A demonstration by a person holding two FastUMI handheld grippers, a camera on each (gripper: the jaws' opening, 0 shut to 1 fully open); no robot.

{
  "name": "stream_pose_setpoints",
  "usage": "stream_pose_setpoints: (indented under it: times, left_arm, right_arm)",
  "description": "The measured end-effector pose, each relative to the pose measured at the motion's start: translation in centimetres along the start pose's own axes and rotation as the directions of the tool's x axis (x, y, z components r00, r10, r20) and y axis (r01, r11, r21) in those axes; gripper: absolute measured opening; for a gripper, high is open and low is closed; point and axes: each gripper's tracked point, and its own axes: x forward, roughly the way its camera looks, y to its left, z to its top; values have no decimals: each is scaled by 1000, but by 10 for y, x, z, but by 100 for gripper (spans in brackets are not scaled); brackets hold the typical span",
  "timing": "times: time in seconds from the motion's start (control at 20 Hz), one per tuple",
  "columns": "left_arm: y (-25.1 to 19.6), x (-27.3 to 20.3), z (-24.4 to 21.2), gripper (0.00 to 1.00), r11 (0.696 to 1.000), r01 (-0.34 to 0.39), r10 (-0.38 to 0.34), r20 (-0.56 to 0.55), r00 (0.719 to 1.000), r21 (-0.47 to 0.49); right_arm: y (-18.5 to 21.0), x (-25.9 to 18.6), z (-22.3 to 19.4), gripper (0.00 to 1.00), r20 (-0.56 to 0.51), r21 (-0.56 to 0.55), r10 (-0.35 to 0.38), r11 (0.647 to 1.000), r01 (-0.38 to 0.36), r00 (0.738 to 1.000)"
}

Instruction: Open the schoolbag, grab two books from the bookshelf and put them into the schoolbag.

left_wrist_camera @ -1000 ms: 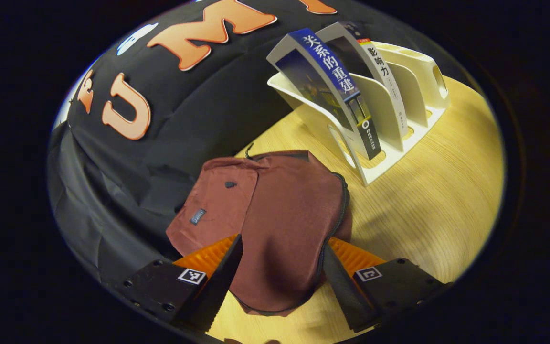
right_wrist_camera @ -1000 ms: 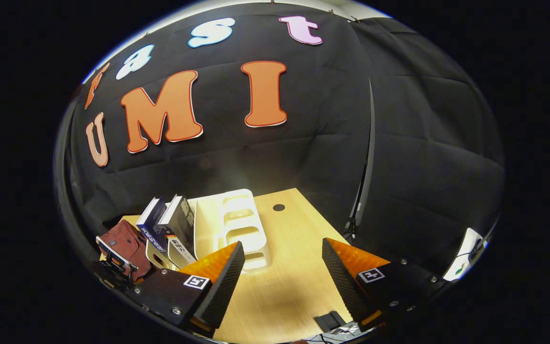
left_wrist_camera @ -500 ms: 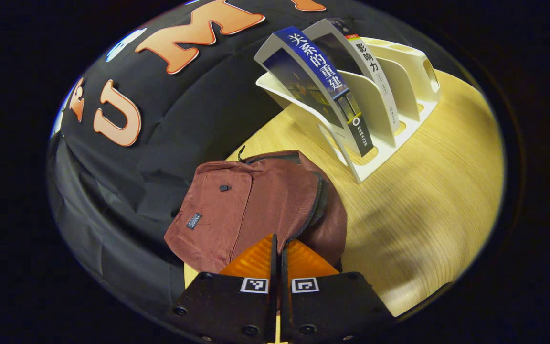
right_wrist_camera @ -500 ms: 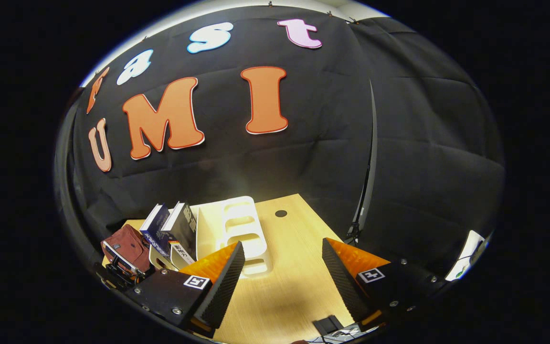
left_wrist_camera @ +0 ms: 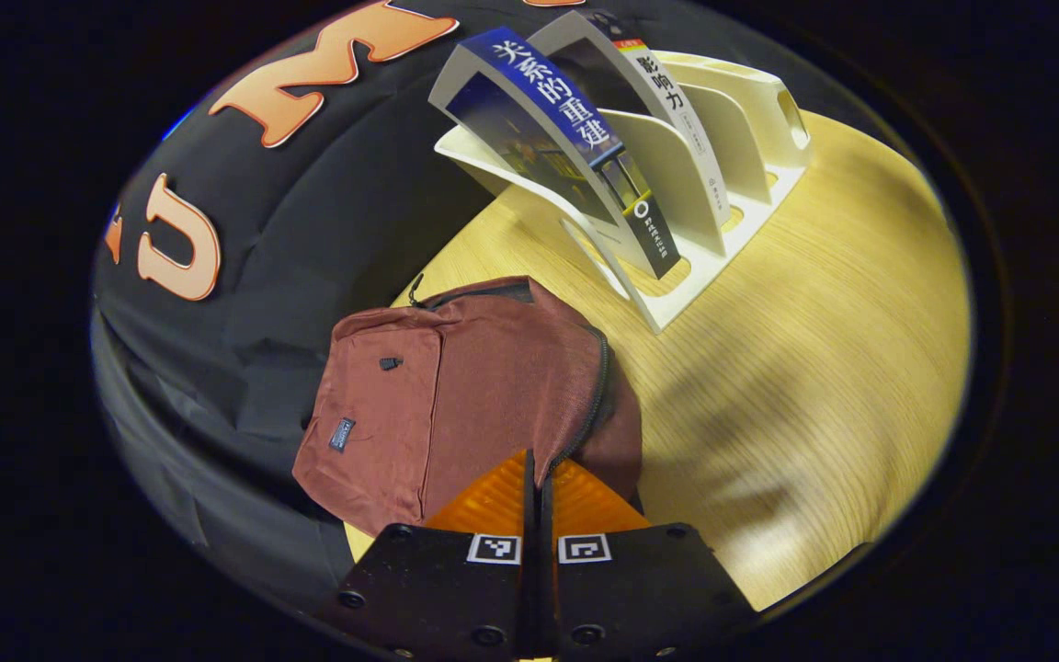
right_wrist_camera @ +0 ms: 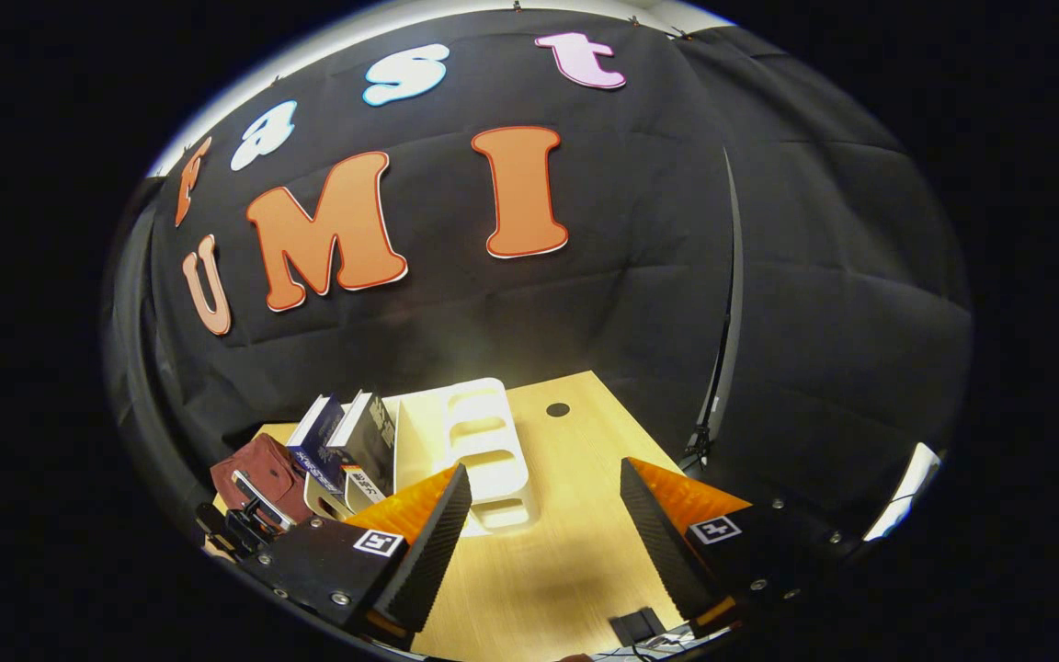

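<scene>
A maroon schoolbag (left_wrist_camera: 456, 386) lies flat on the wooden table (left_wrist_camera: 814, 349) by the booth wall. Its zipper runs down the right edge to my left gripper (left_wrist_camera: 536, 460), which is shut on the bag there. Whether the zipper pull is between the fingers I cannot tell. Behind the bag a white bookshelf (left_wrist_camera: 750, 119) holds a blue-spined book (left_wrist_camera: 566, 138) and a white-spined book (left_wrist_camera: 677, 119), both leaning. My right gripper (right_wrist_camera: 543, 496) hovers open over the table, holding nothing. From there the bag (right_wrist_camera: 258, 464), the shelf (right_wrist_camera: 483, 441) and the left gripper (right_wrist_camera: 249, 515) sit to the left.
The bookshelf's right slots stand free of books. A round cable hole (right_wrist_camera: 558, 409) is in the table behind the shelf. A small black object (right_wrist_camera: 637, 627) lies near the table's front edge. Black cloth walls close the back and left sides.
The left gripper went from open astride the bag to shut on its zippered edge, then drew back a little, so the bag's zipper side shifted. The right gripper barely drifted and stayed open.
</scene>
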Motion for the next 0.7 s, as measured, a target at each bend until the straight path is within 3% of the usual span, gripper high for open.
stream_pose_setpoints:
  times: [0.25, 0.35, 0.55, 0.7]
  left_arm:
    - [48, -40, 20, 1, 988, 145, -143, 50, 989, -50]
    - [80, -53, 23, 0, 982, 185, -182, 74, 981, -43]
    - [141, -70, 34, 1, 970, 231, -219, 147, 965, -71]
    - [184, -71, 44, 1, 974, 217, -202, 187, 961, -62]
  right_arm:
    - [35, -12, -1, 100, 38, 20, -74, 997, 73, 997]
    - [58, -20, -3, 97, 57, 6, -89, 996, 89, 994]
    - [118, -37, -7, 100, 73, 26, -65, 998, 63, 995]
    - [150, -45, -13, 97, 69, -7, -61, 998, 62, 996]
